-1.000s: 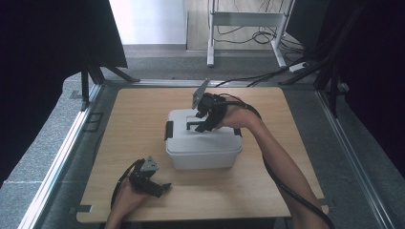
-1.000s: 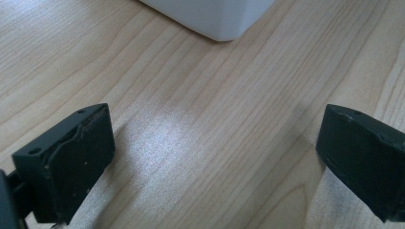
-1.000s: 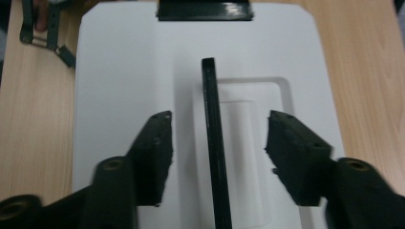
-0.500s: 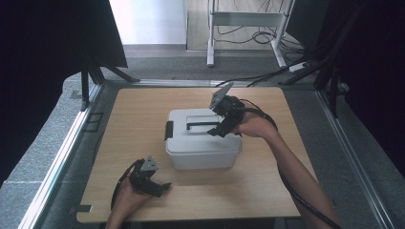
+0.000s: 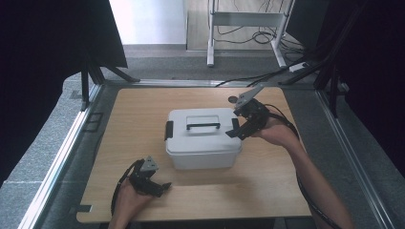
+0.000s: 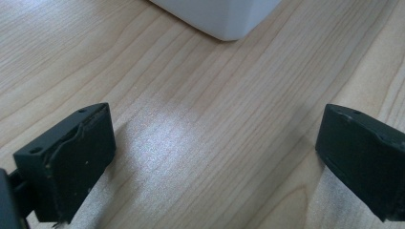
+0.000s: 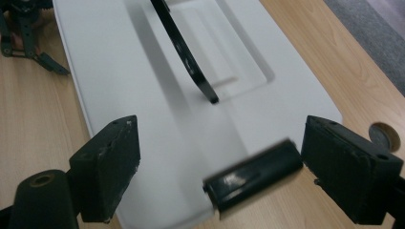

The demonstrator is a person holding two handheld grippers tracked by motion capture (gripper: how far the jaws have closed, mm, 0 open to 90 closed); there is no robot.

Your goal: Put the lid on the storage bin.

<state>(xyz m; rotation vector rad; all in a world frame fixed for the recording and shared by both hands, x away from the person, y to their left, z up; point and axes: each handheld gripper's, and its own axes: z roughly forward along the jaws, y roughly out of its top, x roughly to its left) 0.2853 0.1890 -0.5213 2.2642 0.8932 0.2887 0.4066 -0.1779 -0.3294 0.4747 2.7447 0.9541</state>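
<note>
A white lidded box (image 5: 203, 143) sits mid-table with a black handle (image 5: 203, 126) on its lid and a black latch at each end. My right gripper (image 5: 237, 129) is at the box's right end, open, its jaws having just been opening. In the right gripper view the right latch (image 7: 253, 179) lies between the wide jaws of the right gripper (image 7: 222, 152), close to the right-hand jaw, with neither pad pressing on it. The handle (image 7: 184, 52) runs away over the lid (image 7: 119, 71). My left gripper (image 5: 160, 187) rests near the table's front left, open and holding nothing; the left gripper (image 6: 215, 162) faces the box's corner (image 6: 224, 14).
The wooden table (image 5: 129, 114) has a small round hole (image 5: 232, 99) behind the box's right end. Metal rails frame the table's sides. Black cables trail from the right gripper over the table's right part. A metal stand (image 5: 243, 19) is on the floor beyond.
My right gripper has moved rightwards from over the lid's handle to the box's right end. The left gripper has stayed put.
</note>
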